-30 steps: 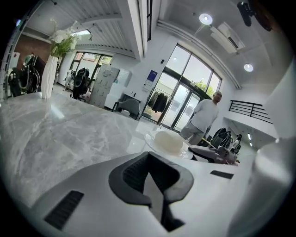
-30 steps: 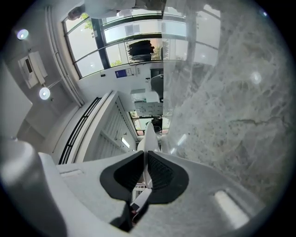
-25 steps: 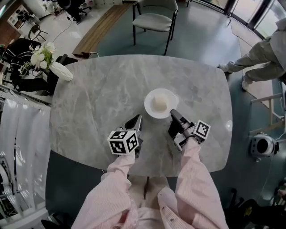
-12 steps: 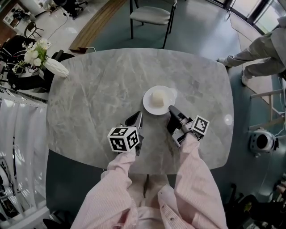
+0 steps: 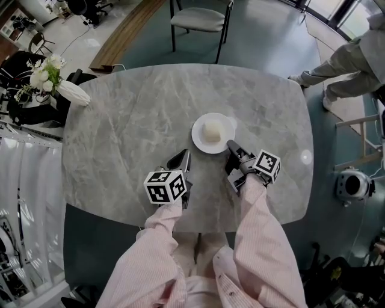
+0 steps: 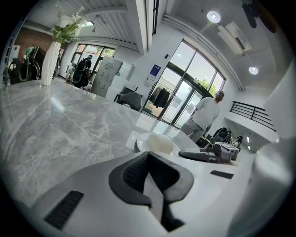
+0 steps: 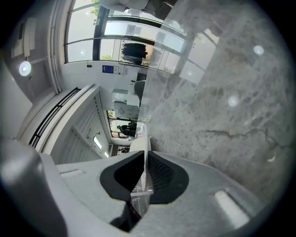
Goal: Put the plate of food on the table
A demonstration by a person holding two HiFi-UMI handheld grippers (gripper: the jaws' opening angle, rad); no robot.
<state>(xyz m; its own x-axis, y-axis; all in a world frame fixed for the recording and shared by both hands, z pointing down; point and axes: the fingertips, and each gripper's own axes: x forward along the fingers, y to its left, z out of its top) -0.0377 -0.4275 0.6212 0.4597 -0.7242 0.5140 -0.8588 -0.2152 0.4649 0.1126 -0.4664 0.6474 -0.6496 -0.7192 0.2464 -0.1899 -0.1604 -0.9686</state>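
Note:
A white plate [image 5: 224, 142] with a pale block of food [image 5: 211, 132] sits low on the grey marble table [image 5: 120, 132], near its middle. My right gripper [image 5: 231, 147] is at the plate's near right edge, turned on its side and shut on the rim. The right gripper view shows that thin white rim [image 7: 146, 152] edge-on between the pads; the jaws have just closed a little further on it. My left gripper [image 5: 183, 159] rests shut and empty left of the plate, a short way off. In the left gripper view the plate [image 6: 141, 143] lies just ahead.
A vase of white flowers [image 5: 51, 72] stands at the table's far left edge. A chair [image 5: 198, 18] stands beyond the far side. A person [image 5: 349, 60] stands off the right corner, and a round device [image 5: 352, 185] sits on the floor at the right.
My right gripper has sunk a little and tilted with the plate's rim in it. The left gripper has stayed put.

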